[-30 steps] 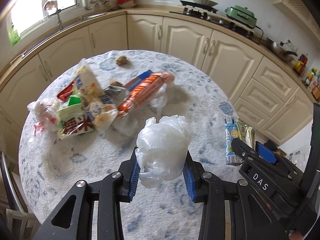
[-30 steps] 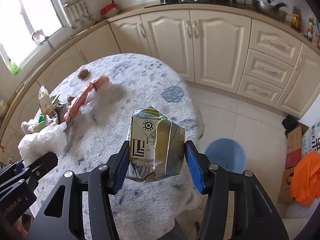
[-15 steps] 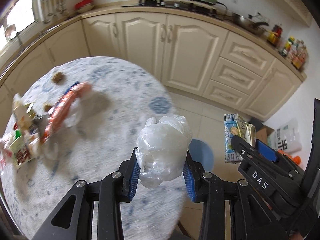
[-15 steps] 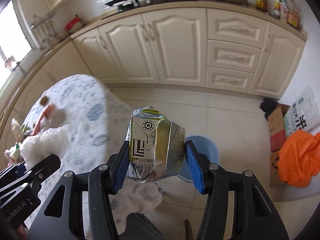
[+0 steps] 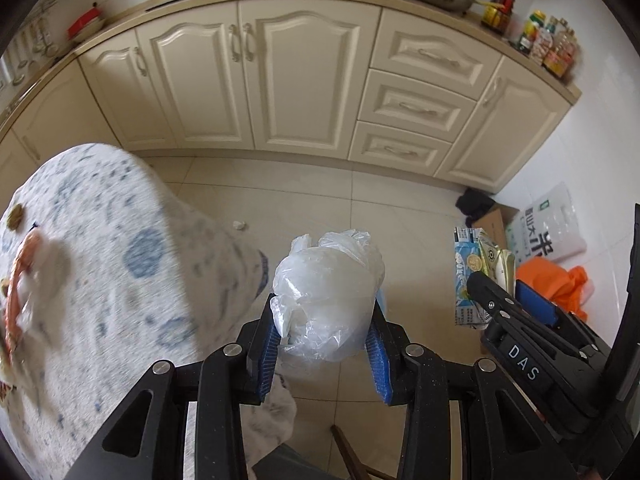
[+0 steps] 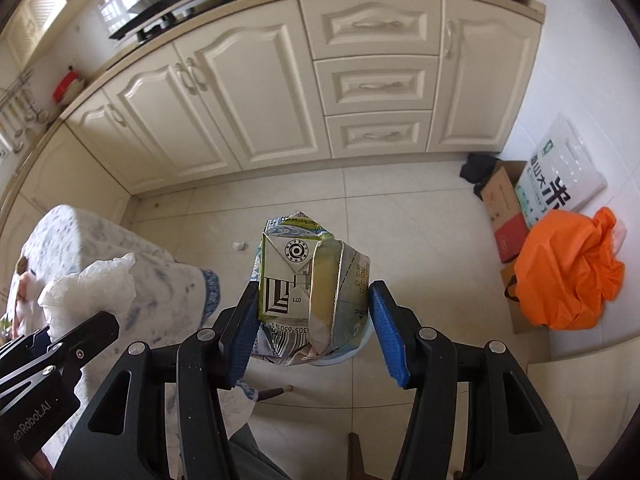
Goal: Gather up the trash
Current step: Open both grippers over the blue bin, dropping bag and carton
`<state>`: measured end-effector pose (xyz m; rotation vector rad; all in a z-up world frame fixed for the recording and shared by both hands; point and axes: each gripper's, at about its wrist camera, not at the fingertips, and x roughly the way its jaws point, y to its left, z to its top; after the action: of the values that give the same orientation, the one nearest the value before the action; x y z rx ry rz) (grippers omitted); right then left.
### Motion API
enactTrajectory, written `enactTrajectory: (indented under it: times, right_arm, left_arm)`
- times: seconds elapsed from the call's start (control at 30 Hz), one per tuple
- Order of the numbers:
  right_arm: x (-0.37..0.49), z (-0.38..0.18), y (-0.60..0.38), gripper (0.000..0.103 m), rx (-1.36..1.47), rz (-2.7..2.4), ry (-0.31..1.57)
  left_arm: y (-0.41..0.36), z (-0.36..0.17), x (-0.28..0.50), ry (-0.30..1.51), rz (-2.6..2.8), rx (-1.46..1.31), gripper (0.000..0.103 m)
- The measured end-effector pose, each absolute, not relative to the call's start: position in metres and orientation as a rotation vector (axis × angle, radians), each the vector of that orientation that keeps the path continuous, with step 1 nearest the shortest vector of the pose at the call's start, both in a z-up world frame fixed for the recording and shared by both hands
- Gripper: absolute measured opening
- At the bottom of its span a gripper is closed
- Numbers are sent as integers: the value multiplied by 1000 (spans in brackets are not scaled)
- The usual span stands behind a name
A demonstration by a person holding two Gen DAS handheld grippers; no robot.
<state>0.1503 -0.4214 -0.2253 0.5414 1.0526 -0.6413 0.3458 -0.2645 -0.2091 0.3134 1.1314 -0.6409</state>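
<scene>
My left gripper (image 5: 322, 344) is shut on a crumpled clear plastic bag (image 5: 328, 296) and holds it in the air past the table's edge, above the tiled floor. My right gripper (image 6: 316, 320) is shut on a crushed green and white drink carton (image 6: 308, 276), also over the floor. Under the carton only the rim of a light blue bin (image 6: 344, 354) shows, the rest hidden. In the left wrist view the carton (image 5: 472, 276) hangs just right of the bag. More wrappers (image 5: 20, 276) lie blurred on the round table (image 5: 112, 264) at the left.
Cream kitchen cabinets (image 6: 280, 92) line the far wall. An orange bag (image 6: 568, 272), a cardboard box (image 6: 504, 216) and a white printed sack (image 6: 560, 172) sit on the floor at right. A small paper scrap (image 6: 239, 245) lies on the tiles. A chair's wooden parts (image 6: 276, 391) show below.
Both grippers have swung off the tabletop to the right with bag and carton still gripped. The table has slid to the left edge, and floor and bin now lie below.
</scene>
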Motion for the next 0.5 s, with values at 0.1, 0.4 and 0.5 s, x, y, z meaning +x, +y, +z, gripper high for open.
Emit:
enactTrajectory:
  times: [0.1,0.4,0.5]
  right_arm:
    - [148,-233,-438,55,560,-659,1065]
    - [149,-256,-464,55,592,-691,1118]
    - [153,-263,-466,55,597,-683,1135]
  left_arm:
    - [-292,-222,356,1148,-662,351,38]
    - [-334,-252,393,1199,-613,369,68]
    - [-341,-259,400,1210,-594,368,68]
